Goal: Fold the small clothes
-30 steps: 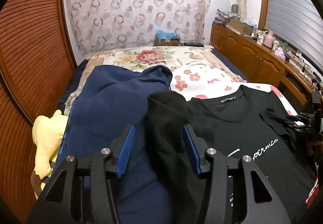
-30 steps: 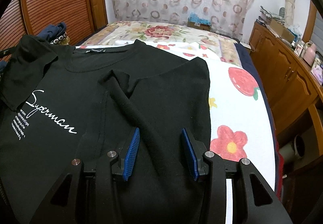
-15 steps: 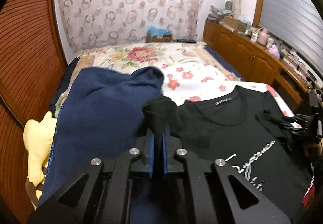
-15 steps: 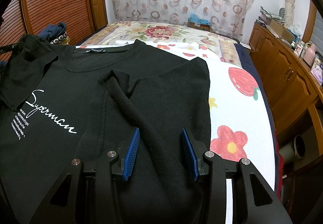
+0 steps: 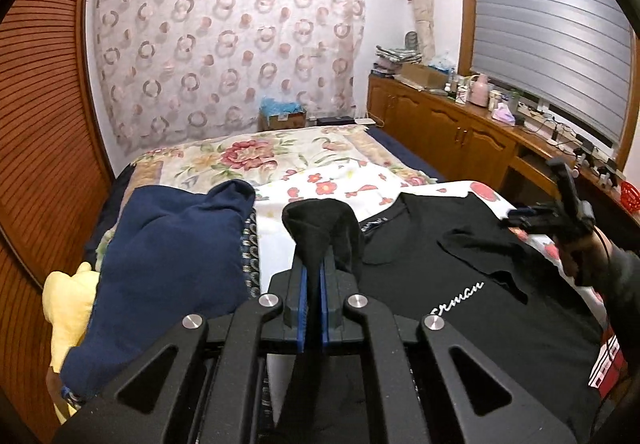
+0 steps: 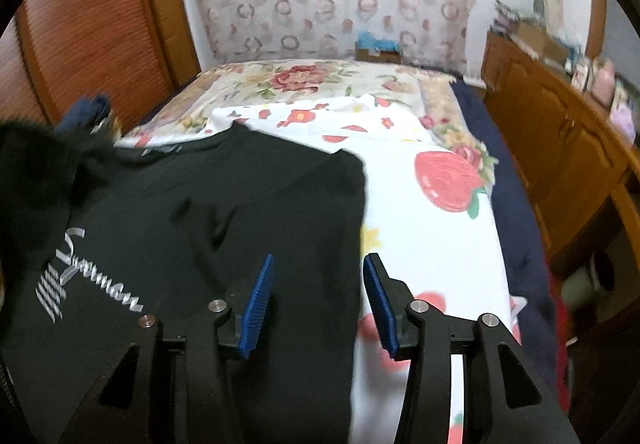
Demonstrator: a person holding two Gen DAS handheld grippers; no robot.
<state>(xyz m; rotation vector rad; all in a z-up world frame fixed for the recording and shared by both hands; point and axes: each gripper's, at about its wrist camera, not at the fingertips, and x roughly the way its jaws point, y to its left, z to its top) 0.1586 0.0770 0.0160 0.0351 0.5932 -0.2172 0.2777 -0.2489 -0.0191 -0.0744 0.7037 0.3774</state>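
A black T-shirt [image 5: 460,284] with white script lettering lies on the flowered bed sheet [image 5: 332,180]. My left gripper [image 5: 313,276] is shut on the shirt's left sleeve [image 5: 320,224] and holds it raised above the bed. In the right wrist view the same shirt [image 6: 224,212] lies spread out, its right sleeve folded inward. My right gripper [image 6: 318,284] is open and empty above the shirt's right edge. The right gripper also shows in the left wrist view [image 5: 536,218], held in a hand.
A dark blue garment [image 5: 172,256] lies on the bed left of the shirt, with a yellow cloth [image 5: 66,304] beside it. A wooden louvred wall [image 5: 40,124] runs along the left. Wooden cabinets [image 5: 460,132] with clutter stand to the right of the bed.
My left gripper closed on the left sleeve and lifted it. My right gripper stayed open and rose up and to the right, off the folded right sleeve.
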